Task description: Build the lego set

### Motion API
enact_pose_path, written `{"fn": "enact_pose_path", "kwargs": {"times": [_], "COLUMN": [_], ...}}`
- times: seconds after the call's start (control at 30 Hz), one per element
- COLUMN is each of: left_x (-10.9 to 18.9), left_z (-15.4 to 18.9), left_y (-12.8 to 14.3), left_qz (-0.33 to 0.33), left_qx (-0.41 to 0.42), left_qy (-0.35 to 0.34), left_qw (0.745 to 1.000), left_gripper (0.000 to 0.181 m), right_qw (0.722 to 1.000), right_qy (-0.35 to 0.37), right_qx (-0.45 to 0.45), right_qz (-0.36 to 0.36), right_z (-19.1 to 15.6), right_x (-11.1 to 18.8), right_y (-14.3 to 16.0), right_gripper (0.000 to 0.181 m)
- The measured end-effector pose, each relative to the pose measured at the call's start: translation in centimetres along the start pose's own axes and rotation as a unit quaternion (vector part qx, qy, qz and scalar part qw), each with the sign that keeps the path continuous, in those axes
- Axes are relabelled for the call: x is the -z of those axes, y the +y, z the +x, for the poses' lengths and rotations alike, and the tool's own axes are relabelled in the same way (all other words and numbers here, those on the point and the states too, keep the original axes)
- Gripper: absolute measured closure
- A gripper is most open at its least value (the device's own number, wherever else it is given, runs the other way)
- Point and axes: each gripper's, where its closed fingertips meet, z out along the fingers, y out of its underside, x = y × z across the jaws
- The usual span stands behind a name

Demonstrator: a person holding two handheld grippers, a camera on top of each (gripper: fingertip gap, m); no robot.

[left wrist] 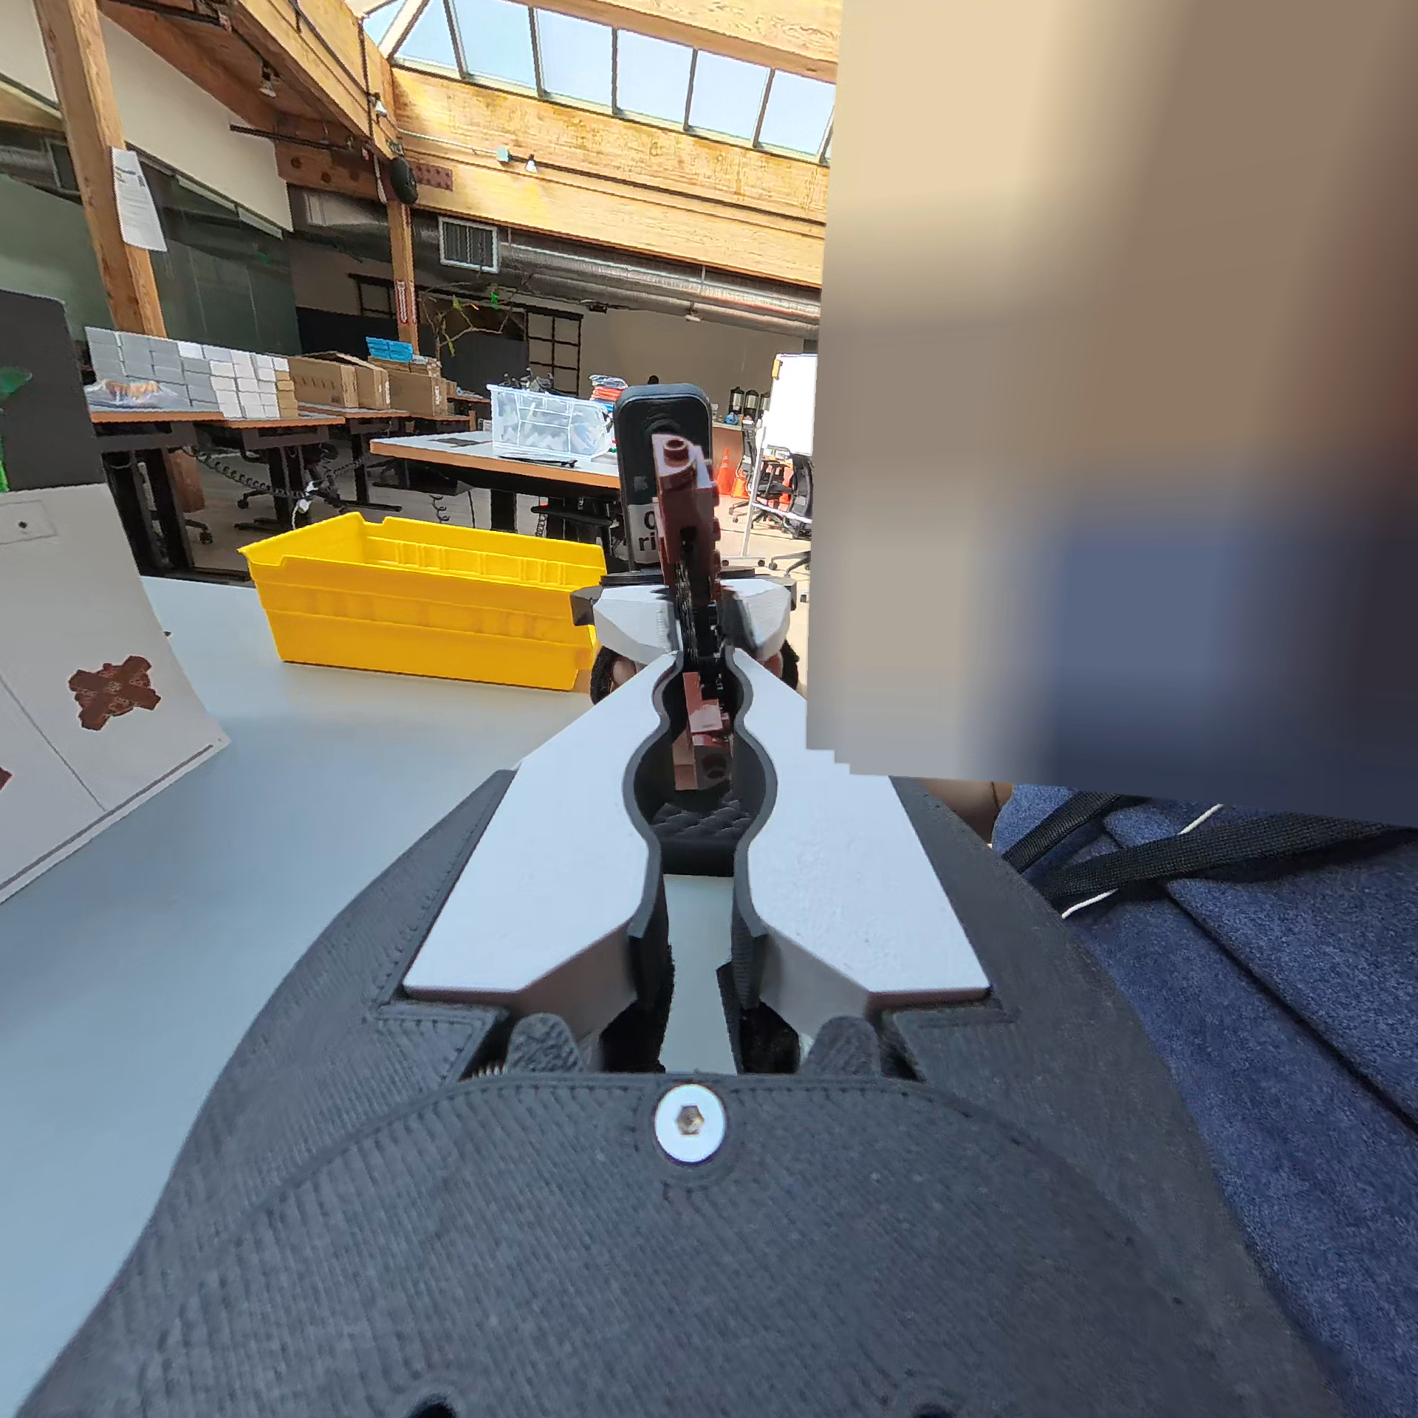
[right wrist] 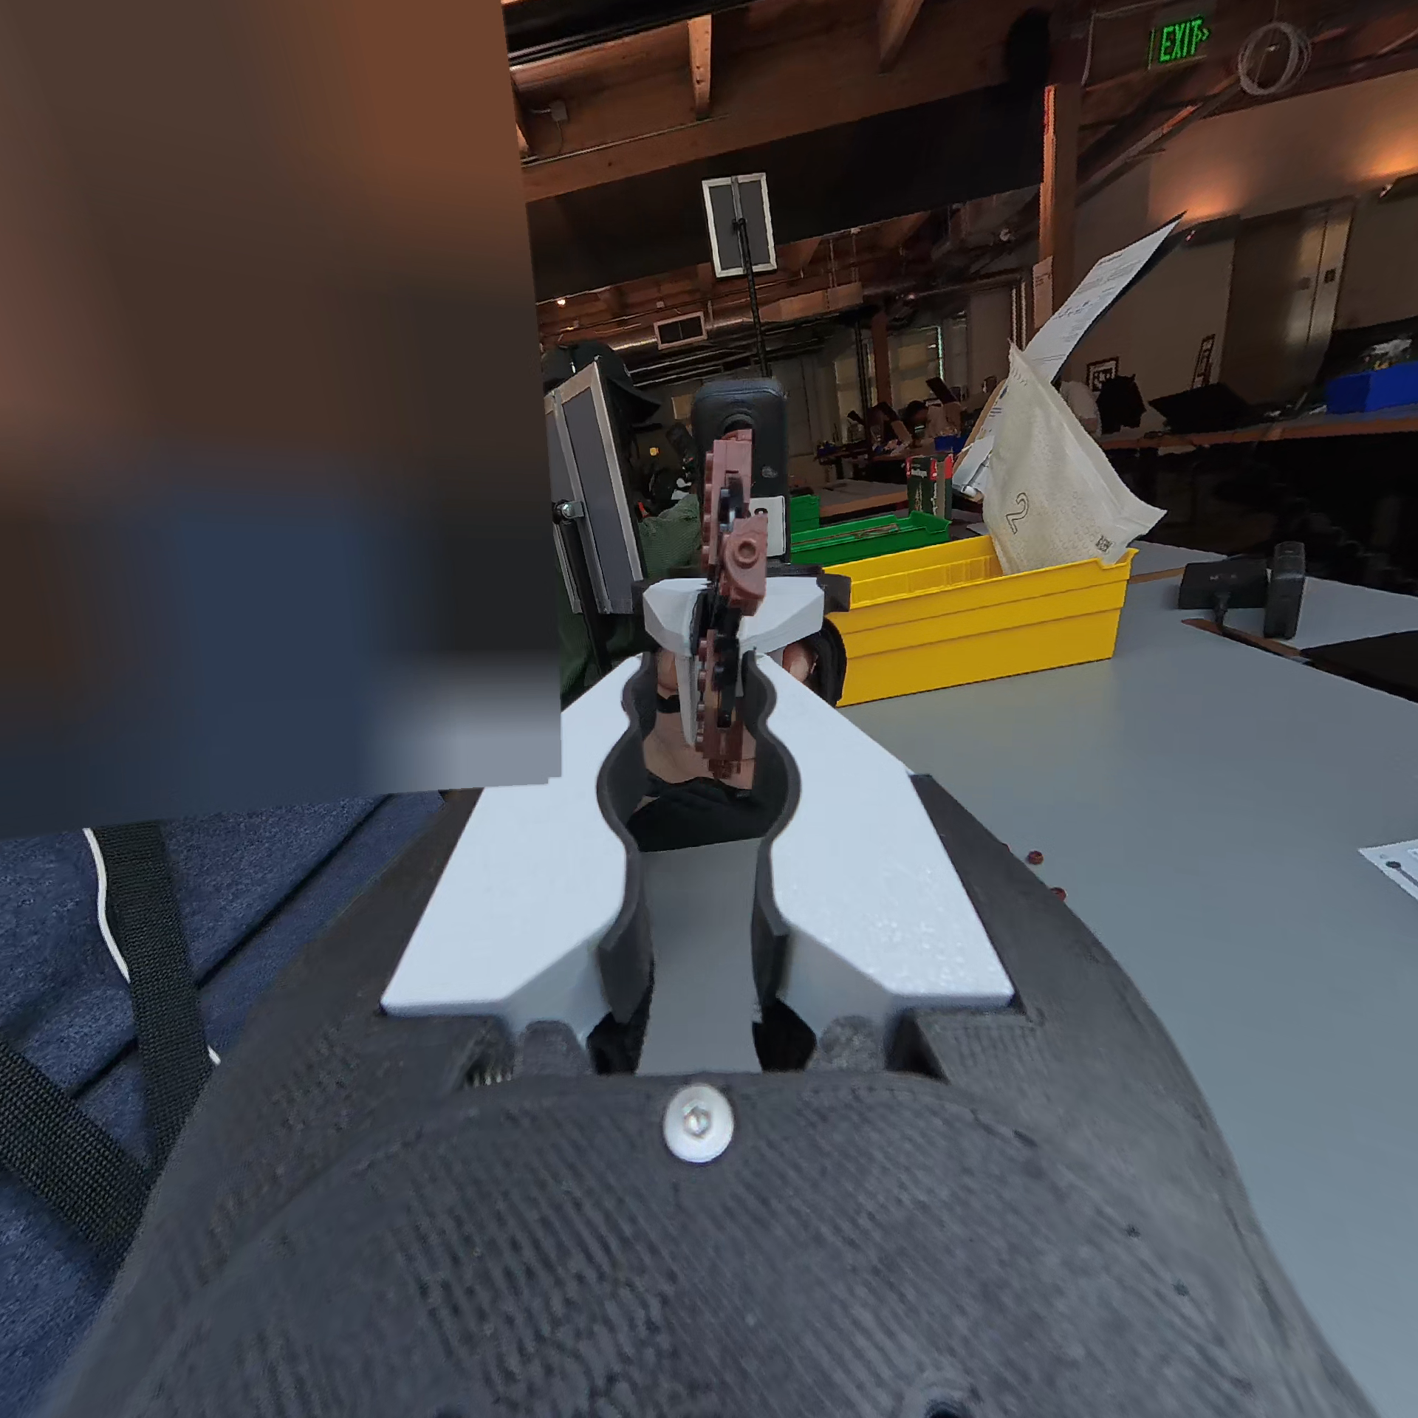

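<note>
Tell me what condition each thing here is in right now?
left gripper: shut on the lego assembly
right gripper: shut on the same assembly
lego assembly: brown and black, unfinished, held upright above the table
yellow bin: open, inside hidden
paper bag: leaning in a yellow bin
instruction sheet: curled upward

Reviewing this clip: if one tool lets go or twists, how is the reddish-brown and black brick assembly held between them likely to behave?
The reddish-brown and black brick assembly looks thin and plate-like, made of many small pieces, so twisting would probably pop joints apart. Held on edge between the left tool and right tool, it would likely pivot if one released.
</note>
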Motion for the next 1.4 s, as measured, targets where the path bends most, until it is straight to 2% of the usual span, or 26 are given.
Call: {"fn": "enact_pose_path", "kwargs": {"times": [0.03, 0.13, 0.4, 0.47, 0.53, 0.6, 0.7, 1.07, 1.4], "left_x": [0.1, 0.2, 0.2, 0.1, 0.0, 0.0, 0.0, 0.0, 0.2], "left_z": [-0.2, -0.4, -0.7, -1.0, -1.1, -1.4, -1.9, -2.2, -1.3], "left_y": [-0.1, 0.1, 0.2, 0.0, 0.2, 0.6, 0.7, 1.0, 0.7], "left_qz": [0.004, 0.001, 0.008, 0.02, 0.015, 0.005, 0.005, 0.001, -0.004], "left_qx": [0.011, 0.038, 0.046, 0.043, 0.042, 0.037, 0.034, 0.042, 0.031], "left_qy": [-0.001, 0.006, 0.003, -0.006, -0.012, -0.024, -0.038, -0.033, -0.01], "left_qw": [1.0, 0.999, 0.999, 0.999, 0.999, 0.999, 0.999, 0.999, 0.999], "left_gripper": [0.176, 0.176, 0.176, 0.172, 0.161, 0.16, 0.171, 0.166, 0.176], "right_qw": [1.0, 1.0, 0.999, 0.999, 0.998, 0.998, 0.998, 0.998, 0.999], "right_qy": [0.004, 0.027, 0.028, 0.037, 0.042, 0.048, 0.05, 0.066, 0.032], "right_qx": [-0.004, 0.007, -0.026, -0.032, -0.037, -0.04, -0.035, -0.018, -0.028], "right_qz": [-0.006, -0.012, -0.019, -0.014, -0.006, 0.004, 0.002, 0.008, 0.022], "right_z": [0.1, 0.8, 1.0, 1.3, 1.6, 1.9, 1.9, 2.3, 1.6], "right_x": [0.0, 0.3, 0.4, 0.4, 0.6, 0.7, 0.7, 0.5, 0.1], "right_y": [0.1, 0.3, 0.3, 0.3, 0.3, 0.2, 0.3, 0.3, 0.0], "right_gripper": [0.161, 0.173, 0.175, 0.175, 0.175, 0.175, 0.175, 0.175, 0.173]}}
